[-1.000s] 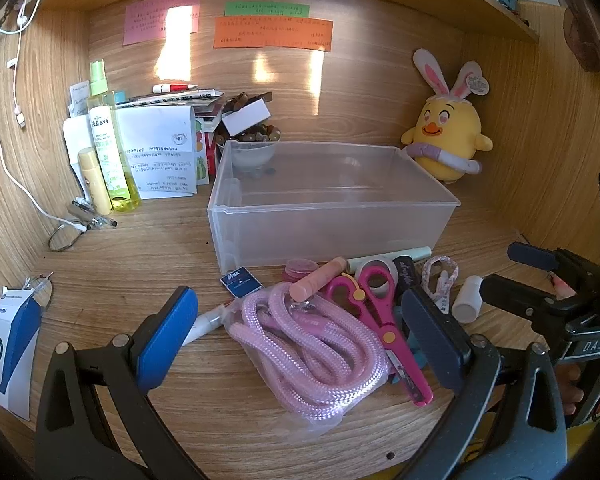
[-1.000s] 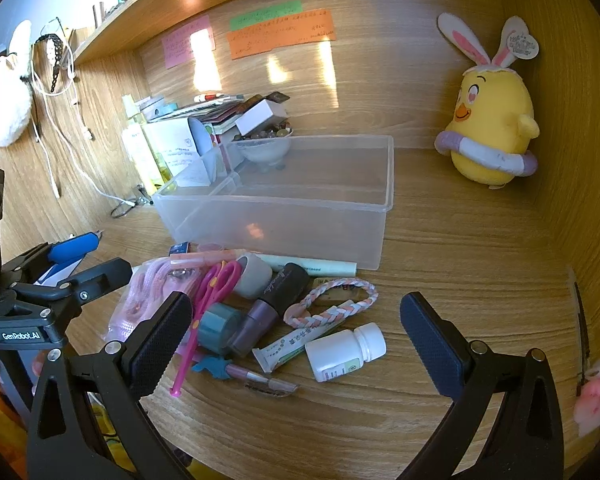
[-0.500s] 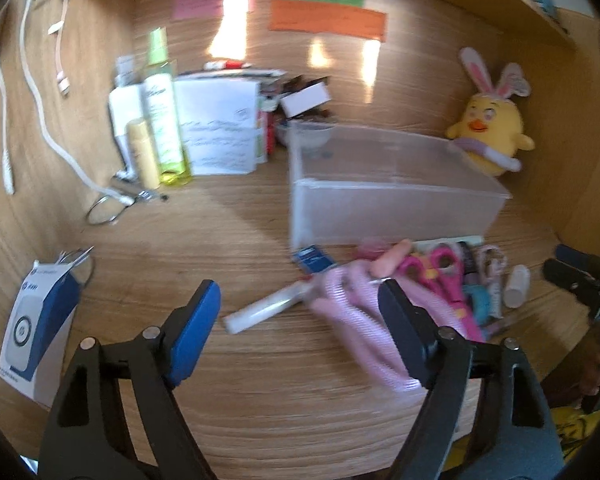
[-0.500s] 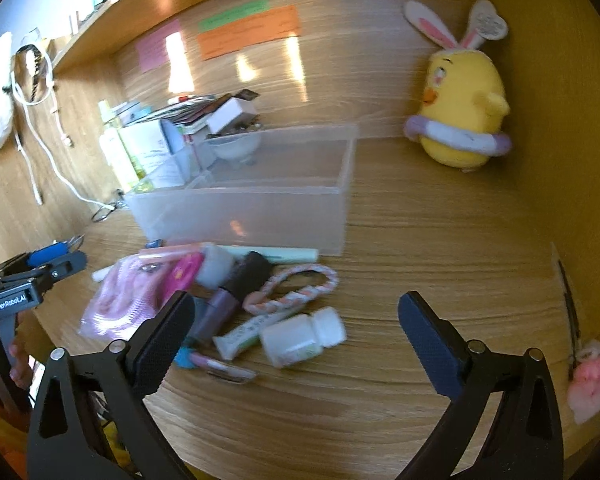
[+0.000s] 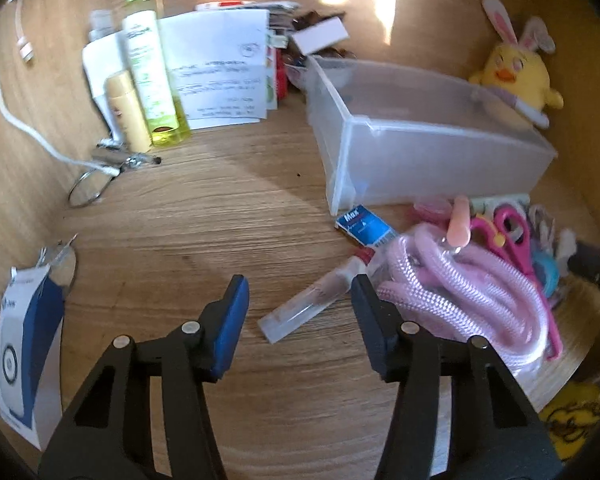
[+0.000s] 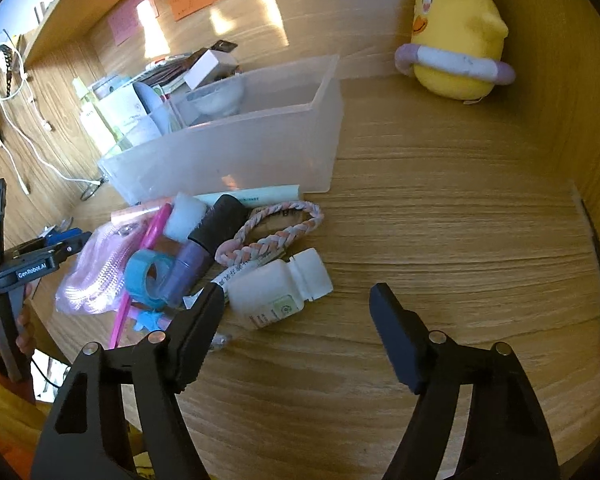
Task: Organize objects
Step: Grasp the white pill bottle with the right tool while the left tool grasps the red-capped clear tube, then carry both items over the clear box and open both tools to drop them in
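A clear plastic bin [image 5: 420, 128] stands empty on the wooden desk, also in the right wrist view [image 6: 236, 148]. In front of it lies a pile: bagged pink rope [image 5: 464, 292], pink scissors [image 5: 512, 236], a blue box [image 5: 366, 227], a clear tube [image 5: 312, 306]. My left gripper [image 5: 298, 300] is open, its fingers either side of the tube's near end. My right gripper [image 6: 296, 316] is open just before a white pill bottle [image 6: 280, 288], beside a braided band [image 6: 272, 232], a purple bottle [image 6: 204, 248] and blue tape [image 6: 148, 276].
A yellow plush chick [image 6: 456, 44] sits at the back right. Bottles [image 5: 148, 68], papers [image 5: 220, 76] and a white cable [image 5: 32, 136] stand at the back left. A blue-white box [image 5: 24, 344] lies at the left desk edge.
My left gripper has swung left and down off the pink rope to the clear tube and narrowed. My right gripper has moved forward and down toward the pill bottle.
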The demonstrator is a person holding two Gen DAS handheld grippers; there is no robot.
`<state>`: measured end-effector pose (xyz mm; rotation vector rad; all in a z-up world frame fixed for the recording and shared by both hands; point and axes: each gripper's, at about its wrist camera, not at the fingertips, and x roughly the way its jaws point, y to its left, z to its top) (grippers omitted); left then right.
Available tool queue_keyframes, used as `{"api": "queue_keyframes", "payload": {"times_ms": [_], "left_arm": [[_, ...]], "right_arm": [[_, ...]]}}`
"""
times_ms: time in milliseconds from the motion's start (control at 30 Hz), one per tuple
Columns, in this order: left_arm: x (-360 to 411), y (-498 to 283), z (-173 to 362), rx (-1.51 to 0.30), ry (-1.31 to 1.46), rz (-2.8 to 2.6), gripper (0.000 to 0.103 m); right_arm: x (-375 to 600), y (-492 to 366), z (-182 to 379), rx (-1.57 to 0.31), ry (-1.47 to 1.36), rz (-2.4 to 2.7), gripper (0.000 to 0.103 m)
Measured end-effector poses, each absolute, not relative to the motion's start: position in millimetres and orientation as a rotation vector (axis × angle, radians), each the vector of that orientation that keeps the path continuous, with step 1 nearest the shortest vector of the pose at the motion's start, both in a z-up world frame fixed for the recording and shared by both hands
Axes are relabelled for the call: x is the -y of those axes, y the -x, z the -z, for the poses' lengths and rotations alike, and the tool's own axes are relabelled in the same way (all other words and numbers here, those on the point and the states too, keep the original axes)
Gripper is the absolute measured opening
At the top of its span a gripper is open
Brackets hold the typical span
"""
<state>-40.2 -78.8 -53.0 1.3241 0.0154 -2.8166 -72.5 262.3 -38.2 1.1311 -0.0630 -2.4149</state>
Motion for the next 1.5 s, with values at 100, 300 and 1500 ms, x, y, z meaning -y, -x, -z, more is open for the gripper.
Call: {"api": "queue_keyframes", "payload": {"times_ms": [100,300,1500], "left_arm": [[77,45,58,0.011,-1.351,2.816,0.049],[76,50,62,0.002,-1.373,2.827,0.024],[38,106,-19,-0.037,-1.085,3.029,0.014]], "right_arm": [[-259,75,38,0.034,-1.126,2.427,0.069],[-248,80,37,-0.031,-1.111,2.43,0.048],[-200,177,-40,0.009,-0.915,2.371,0.048]]}}
